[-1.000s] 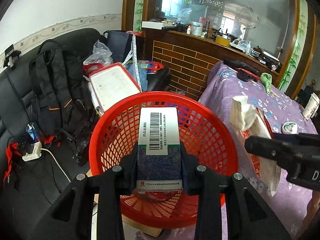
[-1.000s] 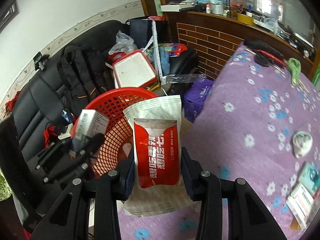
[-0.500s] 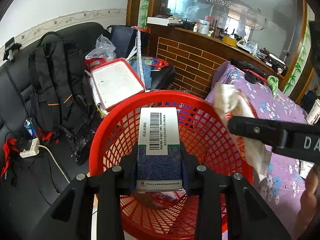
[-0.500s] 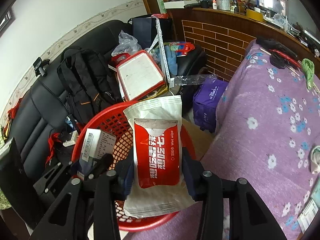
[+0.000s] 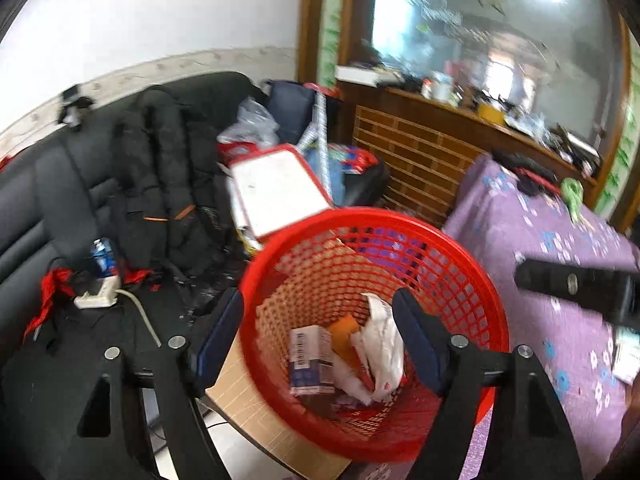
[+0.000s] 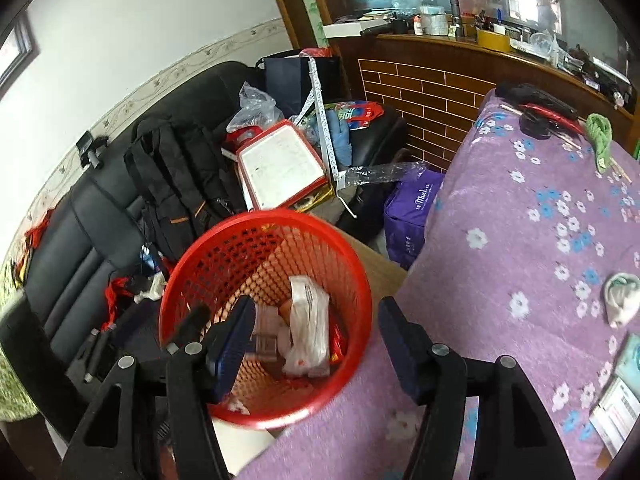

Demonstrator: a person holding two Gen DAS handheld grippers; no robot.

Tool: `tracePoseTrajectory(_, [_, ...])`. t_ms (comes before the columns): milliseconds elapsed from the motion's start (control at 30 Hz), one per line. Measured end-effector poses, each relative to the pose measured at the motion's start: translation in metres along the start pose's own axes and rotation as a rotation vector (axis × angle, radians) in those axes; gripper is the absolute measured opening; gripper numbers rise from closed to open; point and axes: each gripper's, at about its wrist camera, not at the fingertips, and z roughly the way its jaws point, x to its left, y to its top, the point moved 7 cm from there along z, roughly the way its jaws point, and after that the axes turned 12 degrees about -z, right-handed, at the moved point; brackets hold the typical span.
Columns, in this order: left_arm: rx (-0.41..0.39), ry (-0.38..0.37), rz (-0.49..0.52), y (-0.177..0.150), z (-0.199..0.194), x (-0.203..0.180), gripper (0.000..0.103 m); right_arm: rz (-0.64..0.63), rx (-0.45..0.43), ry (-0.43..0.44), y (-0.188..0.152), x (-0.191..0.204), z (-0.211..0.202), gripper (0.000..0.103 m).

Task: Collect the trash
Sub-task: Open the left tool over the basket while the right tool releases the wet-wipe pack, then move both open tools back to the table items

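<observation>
Both our left jaws (image 5: pixel 320 332) and right jaws (image 6: pixel 316 338) hang spread and empty over the round red plastic mesh basket (image 5: pixel 472 280). The blue-and-white cardboard box (image 5: pixel 310 360) and crumpled white wrapper (image 5: pixel 382 344) lie below between them. Next we should lift straight clear of the rim toward remaining tabletop litter.

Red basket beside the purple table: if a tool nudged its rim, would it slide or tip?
The red basket is open mesh plastic holding only a small box and a wipe packet, so probably light and easily shoved. It seems perched on cardboard, so it might tip.
</observation>
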Motion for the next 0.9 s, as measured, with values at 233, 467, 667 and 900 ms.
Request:
tracePoseTrajectory(233, [-0.040,0.022,0.022,-0.010,-0.030,-0.002,0.078,-0.022,0.015,0.004,-0.041,0.006,-0.020,0.068])
tracePoseTrajectory(467, [-0.058,0.061,0.045,-0.033,-0.054,0.002,0.079,-0.008,0.039,0.012,-0.085,-0.002,-0.037,0.068])
tracePoseTrajectory(667, [-0.063,0.116,0.109,-0.056,-0.071,0.011,0.079,-0.035,0.046,0.033,-0.119,0.005,-0.055,0.068])
tracePoseTrajectory(900, [-0.040,0.114,0.149,-0.080,-0.090,0.004,0.079,-0.020,0.021,0.040,-0.148,0.002,-0.082,0.068])
